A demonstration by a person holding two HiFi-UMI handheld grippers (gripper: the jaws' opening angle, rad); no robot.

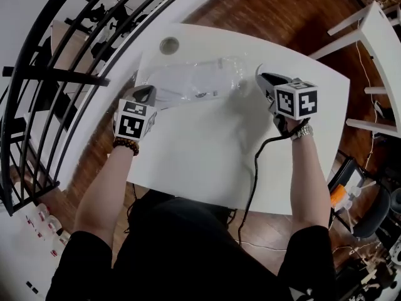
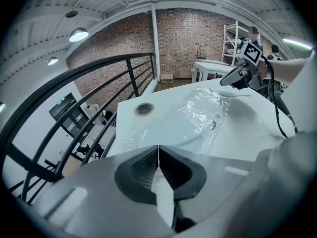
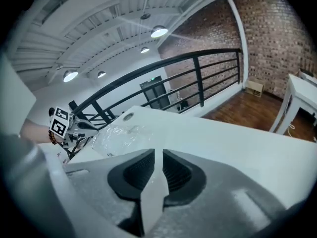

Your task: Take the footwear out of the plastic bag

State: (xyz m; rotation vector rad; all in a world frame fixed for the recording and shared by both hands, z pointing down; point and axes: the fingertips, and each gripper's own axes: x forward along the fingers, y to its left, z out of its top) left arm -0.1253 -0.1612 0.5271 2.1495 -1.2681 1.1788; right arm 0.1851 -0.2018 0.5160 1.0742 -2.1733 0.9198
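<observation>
A clear plastic bag (image 1: 194, 80) (image 2: 198, 113) (image 3: 119, 135) lies crumpled at the far side of the white table (image 1: 207, 162). Something pale with a small dark mark shows inside it; its shape is hard to tell against the white top. My left gripper (image 1: 145, 93) (image 2: 158, 152) sits at the bag's left end with its jaws shut; whether film is pinched between them I cannot see. My right gripper (image 1: 262, 79) (image 3: 155, 157) is at the bag's right end. Its jaws stand a narrow gap apart, and I see nothing pressed between the pads.
A round cable hole (image 1: 169, 45) (image 2: 143, 109) sits in the table behind the bag. A black railing (image 1: 56, 74) runs along the left. A white shelf frame (image 1: 376, 49) stands at the right. A black cable (image 1: 254, 168) trails from the right gripper over the near edge.
</observation>
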